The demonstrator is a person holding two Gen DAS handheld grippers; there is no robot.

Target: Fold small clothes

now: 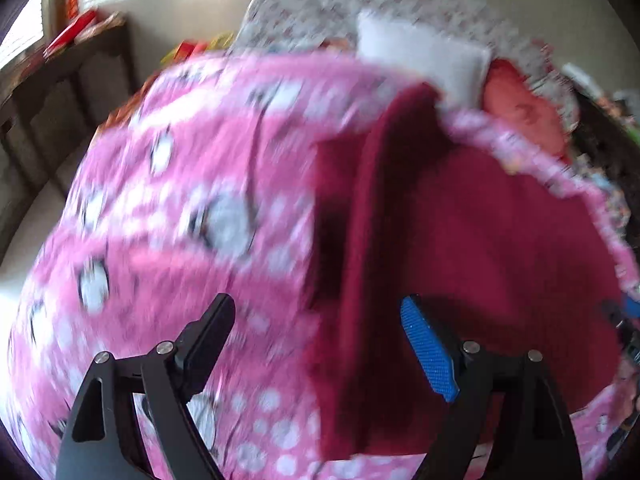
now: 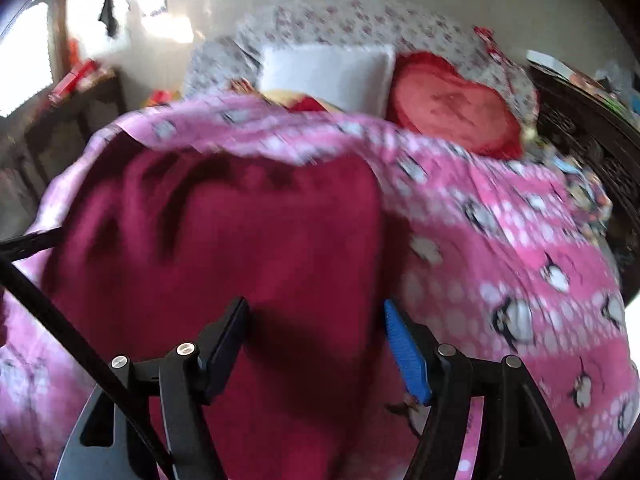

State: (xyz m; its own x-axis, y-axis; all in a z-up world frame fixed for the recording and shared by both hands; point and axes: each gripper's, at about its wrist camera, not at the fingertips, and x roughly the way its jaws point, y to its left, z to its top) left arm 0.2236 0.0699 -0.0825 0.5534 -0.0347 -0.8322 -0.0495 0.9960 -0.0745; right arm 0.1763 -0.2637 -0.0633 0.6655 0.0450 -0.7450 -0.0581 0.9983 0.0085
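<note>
I see the maroon garment (image 2: 224,248) lying flat on the pink penguin blanket (image 2: 520,264), its long axis running from me toward the pillows. My right gripper (image 2: 316,344) hangs directly over its near right edge, so it is the closer one. My left gripper (image 1: 320,340) straddles the cloth's left border, where a folded strip (image 1: 360,240) stands up. Both pairs of tongs are spread apart, holding nothing.

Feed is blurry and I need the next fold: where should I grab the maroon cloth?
Pinch the maroon cloth at its right edge, coming in from the right with the right tongs; that edge lies straight and exposed on the pink blanket.
</note>
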